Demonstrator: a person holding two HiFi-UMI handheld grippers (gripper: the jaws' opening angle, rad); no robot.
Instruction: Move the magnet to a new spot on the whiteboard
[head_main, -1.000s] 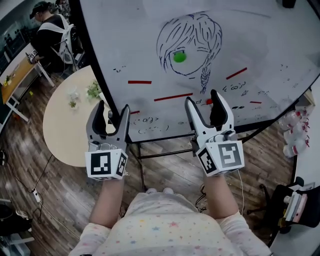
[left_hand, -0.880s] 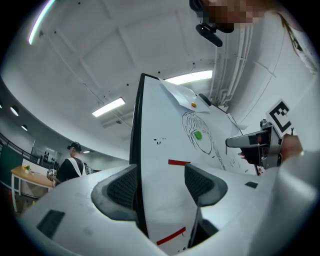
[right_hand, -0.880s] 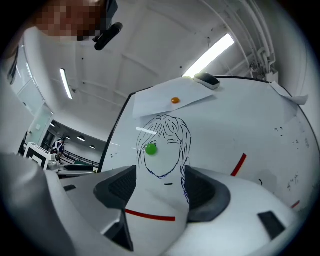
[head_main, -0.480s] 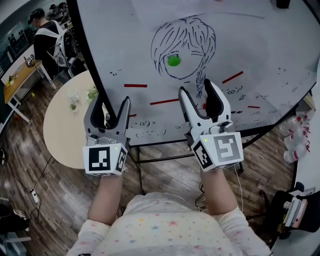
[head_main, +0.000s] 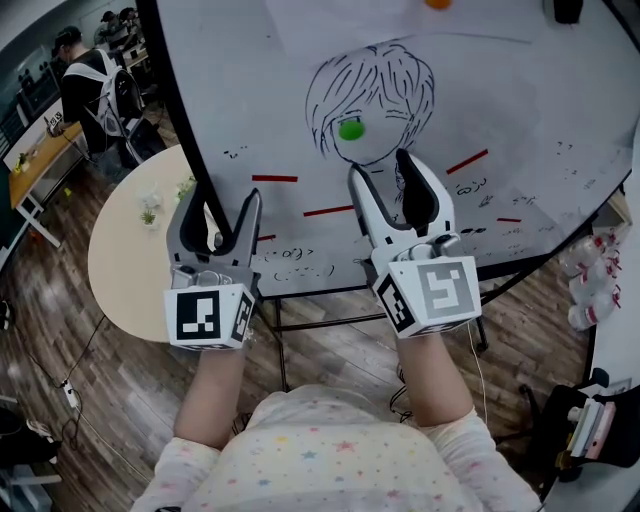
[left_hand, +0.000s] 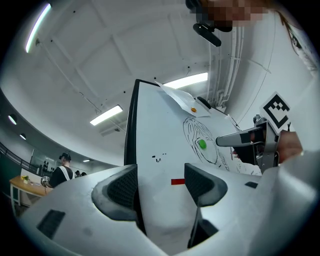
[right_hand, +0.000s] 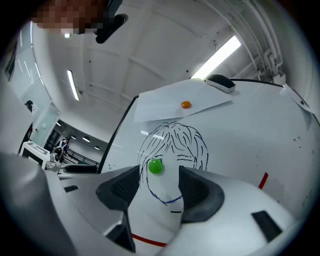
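Observation:
A round green magnet sticks to the whiteboard on the drawn face of a girl. My right gripper is open just below the magnet, its jaws pointing at it with a gap left; in the right gripper view the magnet shows between the jaw tips, beyond them. My left gripper is open and empty, lower left near the board's black edge. An orange magnet pins a sheet of paper at the board's top.
A round cream table with small plants stands left of the board. A black eraser sits on the board's top. Red lines and scribbles mark the board. People sit at desks at far left. Bottles stand at right.
My right gripper has risen toward the green magnet, its tips now near the drawn chin. The left gripper has barely shifted. The head view has tilted slightly, bringing the orange magnet into sight.

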